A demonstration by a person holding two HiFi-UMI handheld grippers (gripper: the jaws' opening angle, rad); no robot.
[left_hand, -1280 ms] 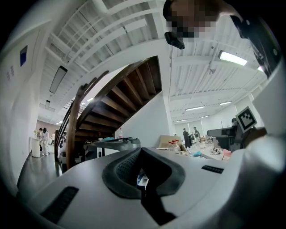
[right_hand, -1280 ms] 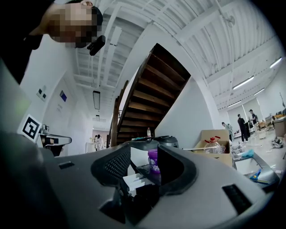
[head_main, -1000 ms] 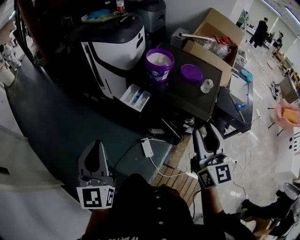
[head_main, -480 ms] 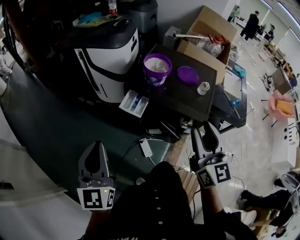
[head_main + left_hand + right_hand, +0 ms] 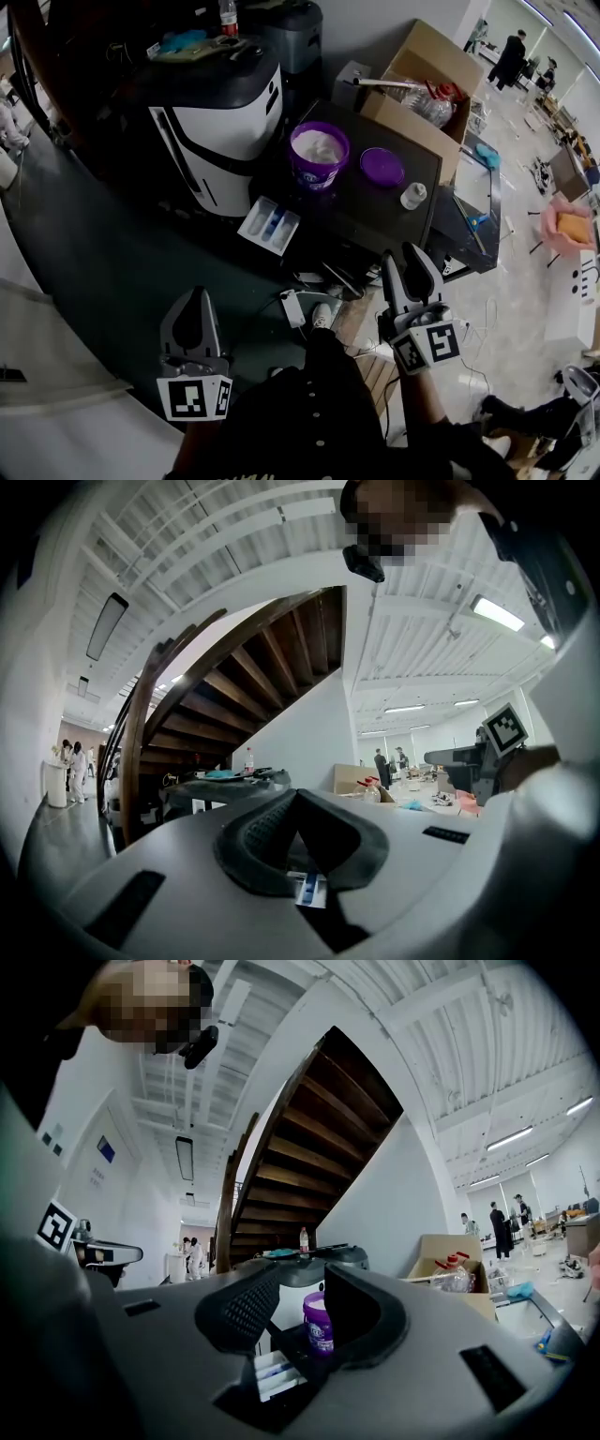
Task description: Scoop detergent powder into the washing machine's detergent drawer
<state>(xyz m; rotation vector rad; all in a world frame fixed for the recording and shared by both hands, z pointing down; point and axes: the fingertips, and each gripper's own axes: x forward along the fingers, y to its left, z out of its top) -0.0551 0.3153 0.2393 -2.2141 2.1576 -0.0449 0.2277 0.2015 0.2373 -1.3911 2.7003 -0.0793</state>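
Powder fills the purple tub; left gripper closed, empty; right gripper parted, empty, just narrowing.

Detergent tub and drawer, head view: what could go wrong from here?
1. The purple tub stands open, full of powder, near the black table's edge; a bump could spill it.
2. The drawer sticks out low beside the table; scooped powder could miss it on the way across.
3. A white adapter lies on the floor in the person's path: trip or snag risk.
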